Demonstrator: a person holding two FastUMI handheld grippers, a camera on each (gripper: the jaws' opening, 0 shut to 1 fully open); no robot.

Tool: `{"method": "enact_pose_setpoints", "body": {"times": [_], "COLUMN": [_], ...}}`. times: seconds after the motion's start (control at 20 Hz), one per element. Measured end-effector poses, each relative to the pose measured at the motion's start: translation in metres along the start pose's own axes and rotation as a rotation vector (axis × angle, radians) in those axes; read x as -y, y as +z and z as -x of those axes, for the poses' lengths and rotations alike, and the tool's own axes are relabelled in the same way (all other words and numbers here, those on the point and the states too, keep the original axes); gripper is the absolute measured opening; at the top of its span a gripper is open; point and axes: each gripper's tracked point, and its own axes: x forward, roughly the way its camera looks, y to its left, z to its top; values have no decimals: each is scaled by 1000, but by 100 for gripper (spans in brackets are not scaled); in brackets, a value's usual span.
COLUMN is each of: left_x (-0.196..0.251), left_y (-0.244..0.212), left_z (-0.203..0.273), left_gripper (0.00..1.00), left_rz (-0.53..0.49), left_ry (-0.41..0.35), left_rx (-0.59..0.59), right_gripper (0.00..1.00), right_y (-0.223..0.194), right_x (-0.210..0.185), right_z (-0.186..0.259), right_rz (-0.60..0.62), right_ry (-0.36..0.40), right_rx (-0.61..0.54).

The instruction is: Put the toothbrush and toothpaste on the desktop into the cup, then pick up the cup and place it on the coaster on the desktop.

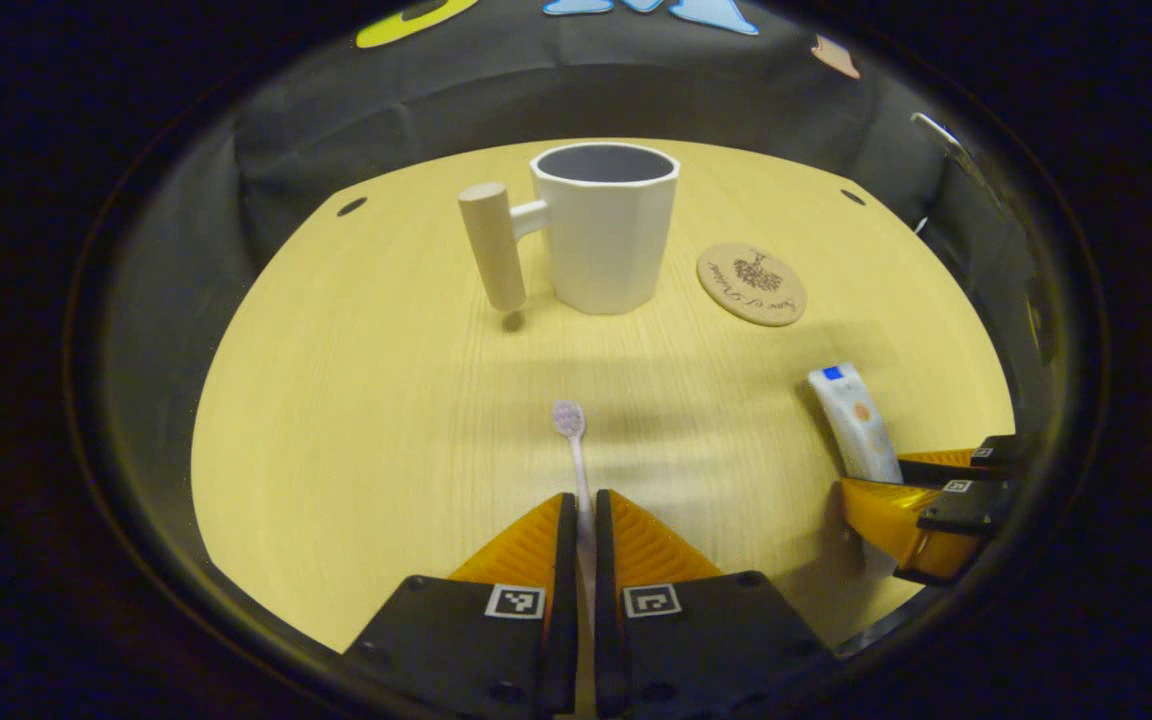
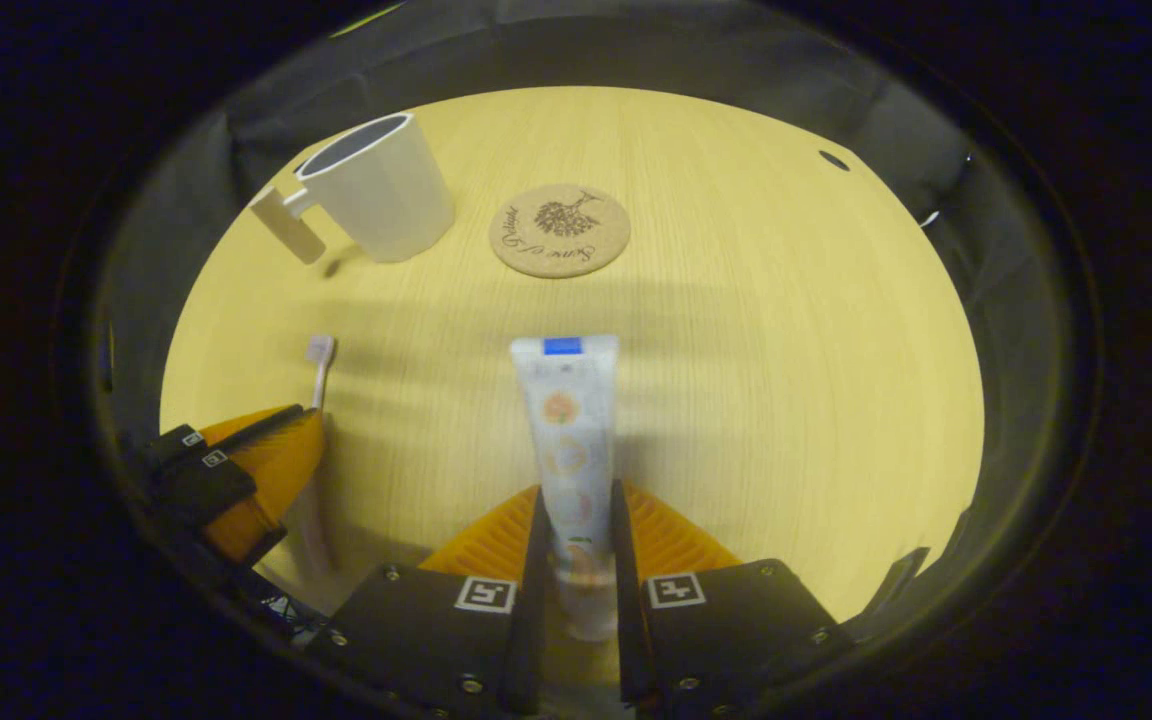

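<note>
Left gripper view, nearest the lens: the left gripper (image 1: pixel 584 520) has its two fingers drawn in tight on the handle of the toothbrush (image 1: pixel 574 450), whose bristle head points toward the cup (image 1: pixel 608 230). Whether the brush is lifted or lies on the desktop (image 1: pixel 356 420) I cannot tell. The right gripper view shows the same kind of grasp: the right gripper (image 2: pixel 576 520) has its fingers pressed on both sides of the toothpaste (image 2: pixel 566 420) tube, whose flat crimped end also points toward the cup. Both items lie on the near side of the cup, well apart from it, the toothbrush toward the cup's handle side and the toothpaste more in line with the coaster (image 1: pixel 751 284). Farther off, the cup stands upright on the desktop with its handle turned away from the coaster; what shows of its inside holds nothing. The coaster sits bare just beside the cup, not under it. I judge the step in hand to be the loading of the cup, with both items gripped. The next move calls for carrying each one over the cup's rim, tipping it toward vertical, and letting go so it drops in without knocking the cup over.
</note>
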Motion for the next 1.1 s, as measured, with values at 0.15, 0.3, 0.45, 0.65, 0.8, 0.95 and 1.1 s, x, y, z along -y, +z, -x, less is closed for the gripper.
{"method": "enact_pose_setpoints", "body": {"times": [0.15, 0.3, 0.45, 0.65, 0.8, 0.95, 1.1], "left_x": [-1, 0, 2, -1, -3, -6, -13], "left_y": [1, 4, 6, 36, 70, 116, 165], "left_z": [-1, -1, 2, 19, 58, 94, 122], "left_gripper": [14, 7, 7, 7, 7, 7, 7], "left_rz": [3, 10, 31, 65, 102, 133, 162], "left_ry": [2, -9, -44, -67, -96, -117, -136], "left_rx": [-4, 3, 16, 95, 179, 274, 368], "right_gripper": [17, 6, 6, 6, 6, 6, 6], "right_y": [-1, 4, 3, 9, 21, 33, 42], "right_x": [-7, -8, -8, -6, 0, 4, 4], "right_z": [4, 1, 2, 9, 22, 32, 34], "right_rz": [-9, -39, -62, -108, -131, -144, -155], "right_ry": [44, 68, 86, 108, 120, 125, 130], "right_rx": [-14, 24, 19, 34, 63, 88, 102]}}
